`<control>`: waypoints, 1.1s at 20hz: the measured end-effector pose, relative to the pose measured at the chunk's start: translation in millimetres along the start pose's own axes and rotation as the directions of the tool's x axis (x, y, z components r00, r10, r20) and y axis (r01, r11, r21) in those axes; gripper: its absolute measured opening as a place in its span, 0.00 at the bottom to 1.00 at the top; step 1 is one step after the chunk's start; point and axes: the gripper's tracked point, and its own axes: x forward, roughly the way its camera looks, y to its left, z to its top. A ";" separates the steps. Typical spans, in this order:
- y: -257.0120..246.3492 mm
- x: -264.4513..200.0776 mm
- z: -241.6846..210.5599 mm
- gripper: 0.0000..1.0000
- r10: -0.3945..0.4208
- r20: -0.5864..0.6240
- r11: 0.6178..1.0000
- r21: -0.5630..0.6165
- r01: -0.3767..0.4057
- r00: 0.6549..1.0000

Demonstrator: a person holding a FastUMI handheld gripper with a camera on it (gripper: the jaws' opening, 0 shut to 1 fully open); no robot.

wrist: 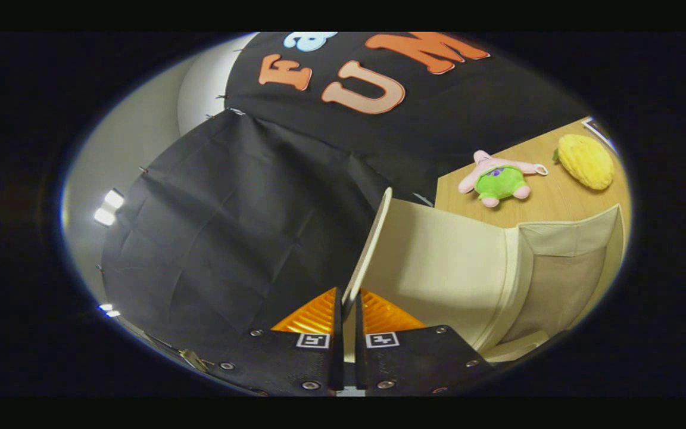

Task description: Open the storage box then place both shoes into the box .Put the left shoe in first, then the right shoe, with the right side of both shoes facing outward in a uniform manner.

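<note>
Claw (347, 333) pinching lid (373, 238) edge of box (468, 268), lifted ajar above worktop (551, 196). Thin grip; likely to slip and drop shut if swung fast.

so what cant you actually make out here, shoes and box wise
- Shoes: none can be made out in the gripper view, so their place and order cannot be told.
- Storage box: its floor is hidden by its own walls, and its far side is cut off by the view's edge.
- Lid: seen edge-on between the gripper fingers, which are shut on it; its hinge is hidden.
- Plush toys: too small for detail.
</note>
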 end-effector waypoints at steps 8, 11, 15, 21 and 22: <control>-12.4 -0.3 8.7 0.78 -0.060 0.040 0.994 -0.089 0.063 0.997; -41.0 -21.9 25.0 0.97 -0.150 0.111 0.971 -0.170 0.168 0.982; -77.7 -61.6 57.5 0.98 -0.254 0.217 0.927 -0.224 0.302 0.942; -136.2 -138.0 94.6 0.98 -0.395 0.320 0.866 -0.184 0.466 0.861; -145.9 -149.6 96.4 0.98 -0.415 0.328 0.856 -0.174 0.487 0.848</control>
